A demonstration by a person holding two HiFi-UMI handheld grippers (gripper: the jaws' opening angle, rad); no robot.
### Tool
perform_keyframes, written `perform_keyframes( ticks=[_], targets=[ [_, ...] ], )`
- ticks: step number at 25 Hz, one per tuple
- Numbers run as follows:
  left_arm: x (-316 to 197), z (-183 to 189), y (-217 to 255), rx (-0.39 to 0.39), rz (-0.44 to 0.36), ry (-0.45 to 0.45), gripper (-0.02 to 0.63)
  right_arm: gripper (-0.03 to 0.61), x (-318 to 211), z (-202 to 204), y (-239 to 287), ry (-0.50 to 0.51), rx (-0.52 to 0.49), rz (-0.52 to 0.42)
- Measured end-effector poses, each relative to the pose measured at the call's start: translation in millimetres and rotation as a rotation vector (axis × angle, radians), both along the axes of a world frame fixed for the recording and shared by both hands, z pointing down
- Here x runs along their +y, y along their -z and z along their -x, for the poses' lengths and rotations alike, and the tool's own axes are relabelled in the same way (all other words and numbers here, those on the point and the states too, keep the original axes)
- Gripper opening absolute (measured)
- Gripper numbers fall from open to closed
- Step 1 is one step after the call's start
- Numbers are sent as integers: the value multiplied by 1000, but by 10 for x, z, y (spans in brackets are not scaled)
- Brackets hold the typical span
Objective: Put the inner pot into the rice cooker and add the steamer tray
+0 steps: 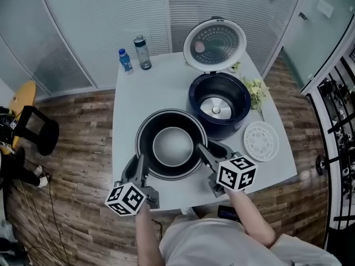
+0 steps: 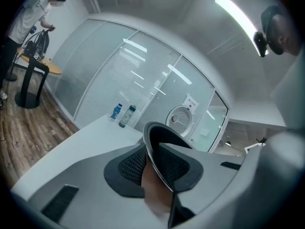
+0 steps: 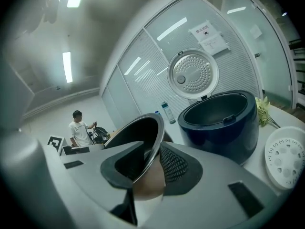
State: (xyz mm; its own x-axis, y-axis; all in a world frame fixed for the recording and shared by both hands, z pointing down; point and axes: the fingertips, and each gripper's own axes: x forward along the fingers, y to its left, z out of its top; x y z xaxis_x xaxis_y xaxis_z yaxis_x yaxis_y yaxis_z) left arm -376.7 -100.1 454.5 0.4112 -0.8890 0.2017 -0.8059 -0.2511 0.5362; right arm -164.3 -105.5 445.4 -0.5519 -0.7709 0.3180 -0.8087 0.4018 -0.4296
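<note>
On the near side of the table point(image 1: 145, 93), left gripper point(image 1: 138, 169) and right gripper point(image 1: 206, 152) each clamp the rim of the inner pot point(image 1: 173, 146) — step 1 in hand. Next, likely: carry it level over the open rice cooker point(image 1: 192, 96) just beyond, then lower.

A: First, the inner pot point(image 1: 173, 146): metal, dark matt lining on the walls, satin grey bottom, thin polished rim.
B: Noted. The rice cooker point(image 1: 219, 101): glossy dark-blue shell, bright metal plate in its base; the lid point(image 1: 214, 44) dull perforated metal inside.
A: The steamer tray point(image 1: 260, 141): white matt plastic. The counter point(image 1: 144, 93): smooth, matt, pale.
B: On the left claw point(image 2: 153, 163), pads point(image 2: 129, 166) black, finely knurled, rubbery. The floor point(image 1: 77, 148): wood-grain planks, low sheen.
</note>
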Motion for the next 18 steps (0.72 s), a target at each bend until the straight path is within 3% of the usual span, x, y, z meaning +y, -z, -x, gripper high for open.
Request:
perform_keyframes(
  ticks=[18],
  targets=[
    [-82,-355,858,40,-174,-104,84,107,140,-365,864,-88,-87,-155]
  ],
)
